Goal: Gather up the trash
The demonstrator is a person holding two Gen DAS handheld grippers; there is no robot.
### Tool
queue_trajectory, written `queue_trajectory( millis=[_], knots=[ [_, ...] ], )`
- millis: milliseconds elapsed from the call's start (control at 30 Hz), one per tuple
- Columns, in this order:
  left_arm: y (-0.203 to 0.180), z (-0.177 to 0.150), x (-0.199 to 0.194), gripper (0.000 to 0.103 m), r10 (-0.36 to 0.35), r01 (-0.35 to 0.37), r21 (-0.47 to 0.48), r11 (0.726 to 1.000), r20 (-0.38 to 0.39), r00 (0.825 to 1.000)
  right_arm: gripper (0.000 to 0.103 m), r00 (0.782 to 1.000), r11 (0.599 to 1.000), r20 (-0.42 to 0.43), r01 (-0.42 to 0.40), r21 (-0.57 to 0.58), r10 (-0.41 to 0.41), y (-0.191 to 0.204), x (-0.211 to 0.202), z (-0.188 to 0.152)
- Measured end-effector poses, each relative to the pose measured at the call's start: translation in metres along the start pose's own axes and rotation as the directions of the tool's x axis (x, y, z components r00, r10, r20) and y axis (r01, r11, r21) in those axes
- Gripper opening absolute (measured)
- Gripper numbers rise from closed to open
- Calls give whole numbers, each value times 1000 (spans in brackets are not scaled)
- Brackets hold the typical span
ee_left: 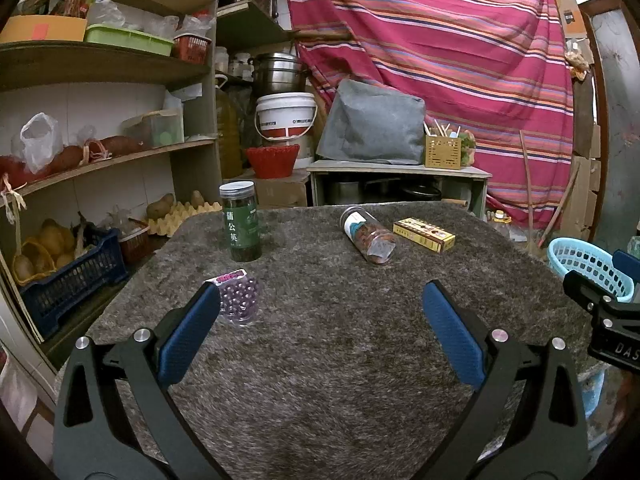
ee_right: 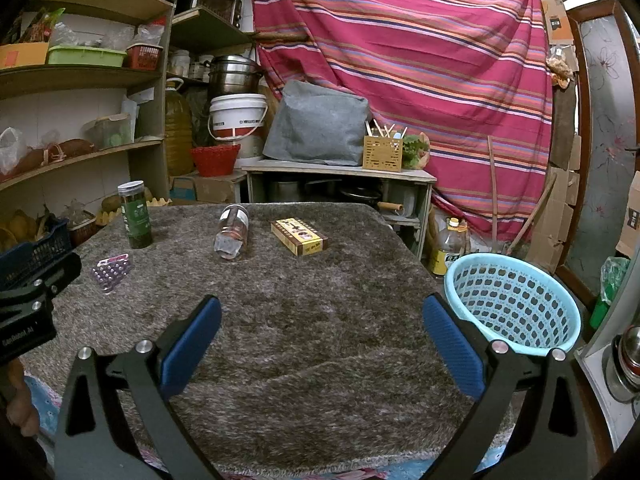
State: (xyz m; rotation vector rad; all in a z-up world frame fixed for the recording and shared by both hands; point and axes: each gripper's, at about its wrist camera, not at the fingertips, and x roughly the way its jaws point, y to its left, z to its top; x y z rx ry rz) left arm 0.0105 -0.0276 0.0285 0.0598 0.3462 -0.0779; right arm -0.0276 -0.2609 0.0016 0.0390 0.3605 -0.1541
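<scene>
Shaggy grey bench (ee_left: 320, 360): blister pack (ee_left: 236, 296) touching my left gripper (ee_left: 320, 300)'s left finger, both grippers' jaws spread wide, right gripper (ee_right: 322, 312) near basket (ee_right: 516, 304).

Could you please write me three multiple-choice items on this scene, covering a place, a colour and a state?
1. Where is the basket?
A. beside the table's right edge
B. on the shelf
C. on the table

2. What colour is the basket?
A. red
B. light blue
C. green

3. How does the clear jar sit?
A. upright
B. held in jaws
C. on its side

Answers: 1 A, it stands off the rug-covered table. 2 B, its plastic is pale blue. 3 C, it lies flat between the green jar and the yellow box.
</scene>
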Motion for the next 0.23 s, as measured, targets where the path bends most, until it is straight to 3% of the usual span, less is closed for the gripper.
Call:
queue_trajectory(
  millis=[233],
  knots=[
    [1,2,1,98,-4,3,-12,1000,-10,1000,99,1000,1000,1,1,0,-1,0,1,1]
  ],
)
